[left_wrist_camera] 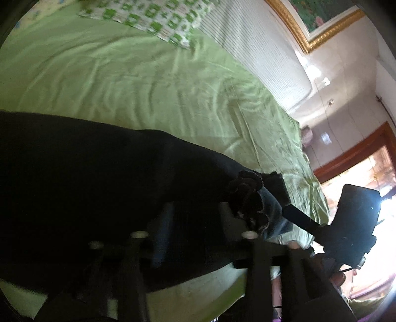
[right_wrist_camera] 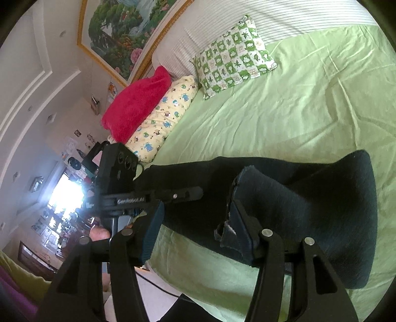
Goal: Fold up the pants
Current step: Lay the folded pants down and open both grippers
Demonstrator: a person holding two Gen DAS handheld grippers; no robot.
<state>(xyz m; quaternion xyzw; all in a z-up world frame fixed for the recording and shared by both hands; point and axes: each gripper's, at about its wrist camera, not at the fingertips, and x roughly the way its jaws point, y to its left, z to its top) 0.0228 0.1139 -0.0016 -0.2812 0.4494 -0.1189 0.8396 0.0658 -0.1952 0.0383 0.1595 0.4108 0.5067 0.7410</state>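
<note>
Dark navy pants (left_wrist_camera: 86, 178) lie on a green bedsheet (left_wrist_camera: 123, 81) near the bed's front edge. In the left wrist view my left gripper (left_wrist_camera: 195, 223) stands open low over the dark cloth, next to a frilled hem (left_wrist_camera: 250, 200); the right gripper (left_wrist_camera: 354, 218) shows at the right. In the right wrist view the pants (right_wrist_camera: 309, 198) stretch across the sheet (right_wrist_camera: 284, 111). My right gripper (right_wrist_camera: 198, 223) is open, its right finger (right_wrist_camera: 243, 223) under a frayed hem edge (right_wrist_camera: 227, 218). The left gripper (right_wrist_camera: 153, 195) reaches in over the cloth from the left.
A green-checked pillow (right_wrist_camera: 235, 54), a yellow printed bolster (right_wrist_camera: 163, 119) and a red fleece (right_wrist_camera: 138, 101) lie at the head of the bed. A striped headboard (right_wrist_camera: 222, 22) and a framed painting (right_wrist_camera: 123, 27) stand behind. The bed edge (right_wrist_camera: 188, 284) and floor are below.
</note>
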